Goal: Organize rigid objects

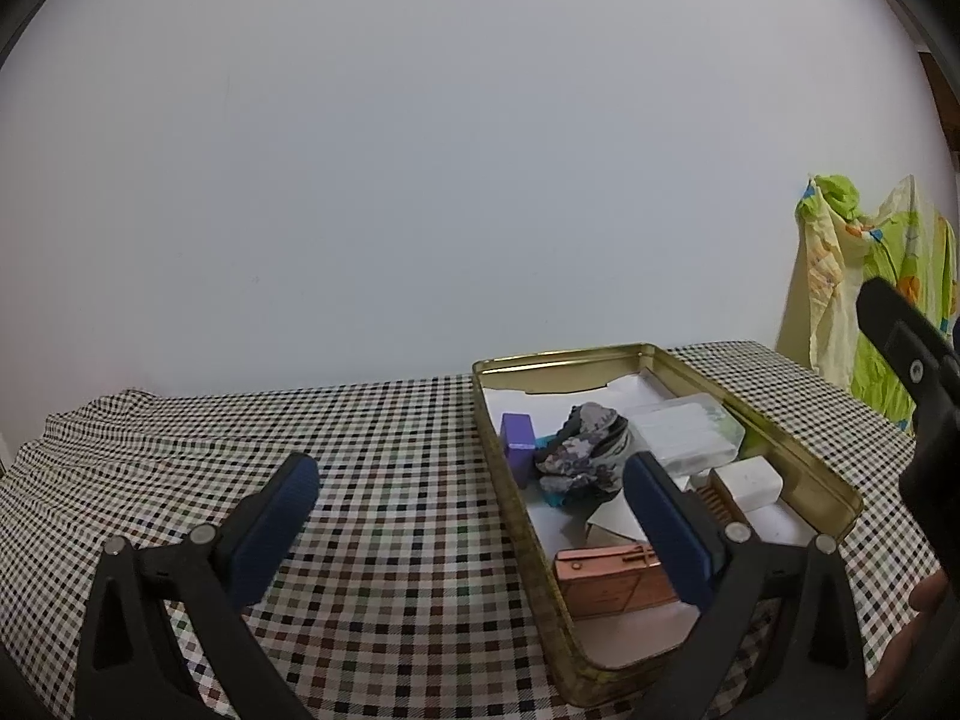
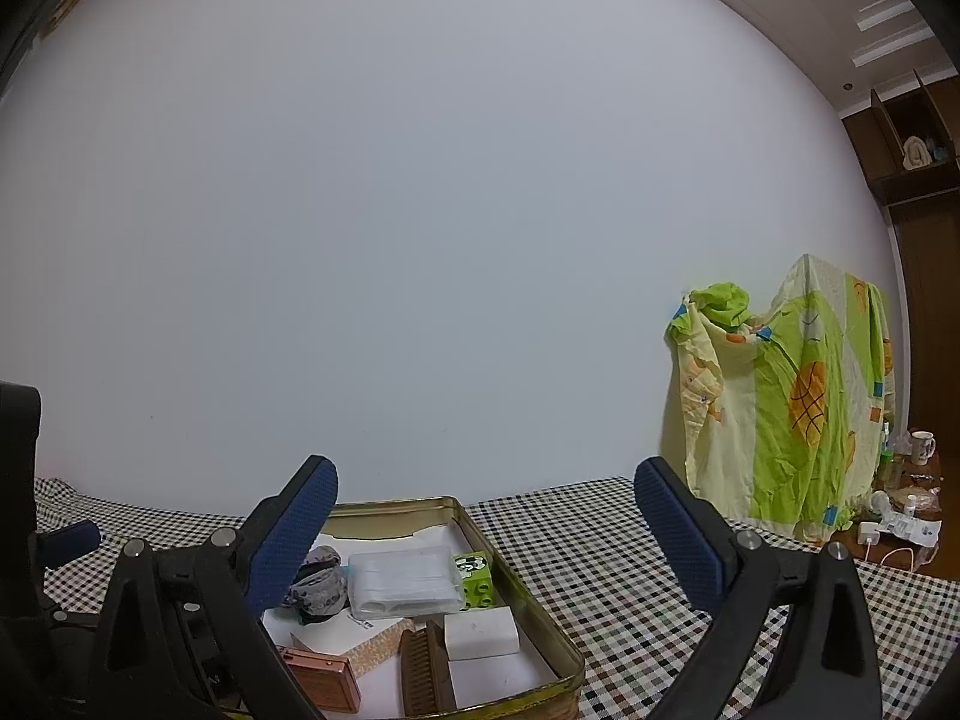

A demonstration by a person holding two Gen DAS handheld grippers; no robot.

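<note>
A gold metal tin (image 1: 798,468) (image 2: 522,594) lies on the checked tablecloth (image 1: 390,480). Inside it I see a purple block (image 1: 517,435), a grey patterned bundle (image 1: 585,444) (image 2: 321,588), a clear plastic case (image 1: 690,429) (image 2: 402,579), a white block (image 1: 750,480) (image 2: 480,633), a copper-coloured box (image 1: 606,579) (image 2: 324,681), a brown comb (image 2: 423,669) and a green toy brick (image 2: 477,579). My left gripper (image 1: 468,492) stands open above the tin's left wall. My right gripper (image 2: 486,516) is open over the tin's right side, holding nothing.
A yellow-green printed sheet (image 2: 786,408) (image 1: 864,282) hangs over something beyond the table's right end. Mugs, bottles and a charger (image 2: 900,504) clutter a low surface past it. A plain wall backs the table. The right gripper's body (image 1: 924,396) shows at the left view's edge.
</note>
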